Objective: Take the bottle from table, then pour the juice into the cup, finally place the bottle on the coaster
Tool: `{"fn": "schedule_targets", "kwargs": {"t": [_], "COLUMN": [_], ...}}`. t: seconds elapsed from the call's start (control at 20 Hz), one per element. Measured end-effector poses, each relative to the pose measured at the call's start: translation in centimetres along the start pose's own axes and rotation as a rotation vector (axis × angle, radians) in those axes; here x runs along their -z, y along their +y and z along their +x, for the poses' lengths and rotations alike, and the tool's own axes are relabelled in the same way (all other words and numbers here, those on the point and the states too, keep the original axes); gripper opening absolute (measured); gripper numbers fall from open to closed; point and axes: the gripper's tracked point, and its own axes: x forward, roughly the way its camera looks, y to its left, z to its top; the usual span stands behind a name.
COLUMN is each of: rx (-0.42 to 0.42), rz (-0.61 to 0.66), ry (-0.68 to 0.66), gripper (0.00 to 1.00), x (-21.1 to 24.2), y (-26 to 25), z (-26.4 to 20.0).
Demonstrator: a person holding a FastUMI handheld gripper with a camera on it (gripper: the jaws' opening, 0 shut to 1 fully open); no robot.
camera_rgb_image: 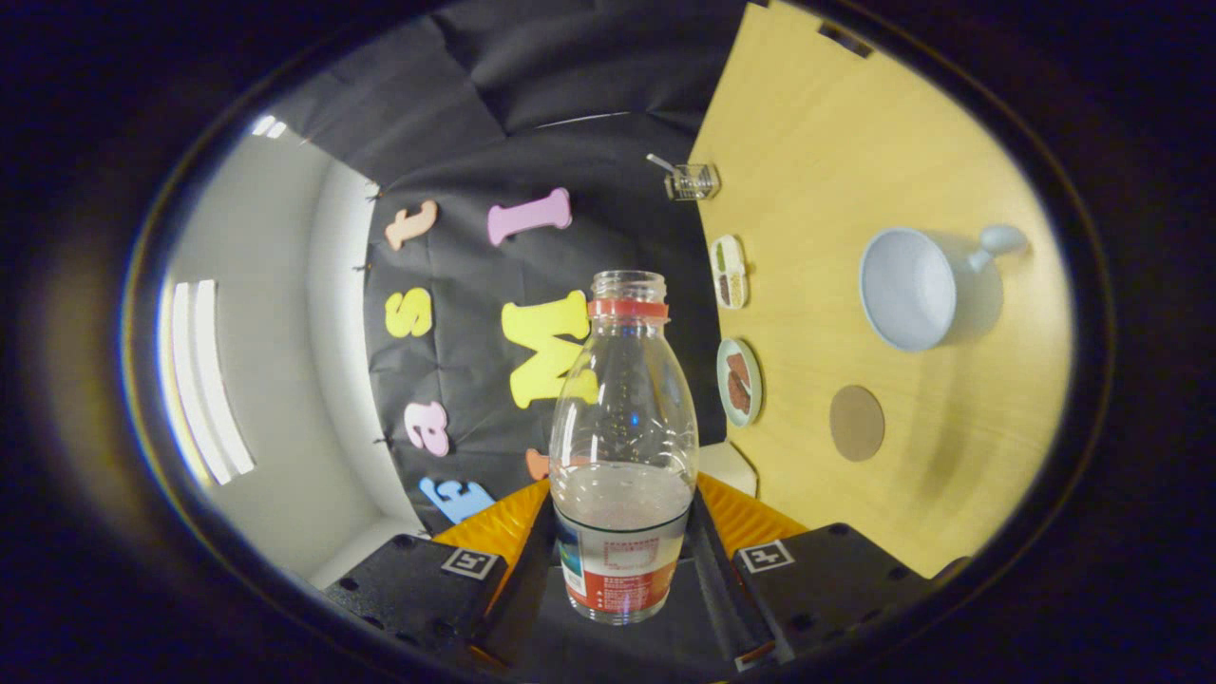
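Two fingers clamp the clear, uncapped bottle (622, 446) at bottom centre, the gripper (622, 560) holding it by its labelled base. On the wooden table (855, 171) at right lie a pale cup (910, 287) (handle turned away), a round coaster (856, 423), two small dishes (738, 380) and a glass beaker (692, 180).

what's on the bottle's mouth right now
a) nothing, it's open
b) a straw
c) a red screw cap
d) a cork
a: the bottle, gripped between the gripper fingers, has a bare open mouth, with just a red ring left around its neck.
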Motion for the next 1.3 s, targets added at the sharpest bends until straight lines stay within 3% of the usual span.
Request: {"fn": "schedule_targets", "kwargs": {"t": [0.15, 0.45, 0.65, 0.9, 1.05, 1.3], "rx": [-0.022, 0.042, 0.019, 0.072, 0.061, 0.145], "rz": [-0.235, -0.642, -0.861, -1.22, -1.369, -1.519], "ry": [-0.032, -0.016, 0.031, 0.059, 0.057, 0.047], "gripper": [0.77, 0.77, 0.77, 0.78, 0.78, 0.78], "x": [-0.5, 0.3, 1.9, 2.7, 4.0, 4.0], "y": [3.4, 6.6, 9.2, 10.6, 10.9, 7.2], "z": [-1.3, -2.8, -2.6, -1.5, 0.1, 2.6]}}
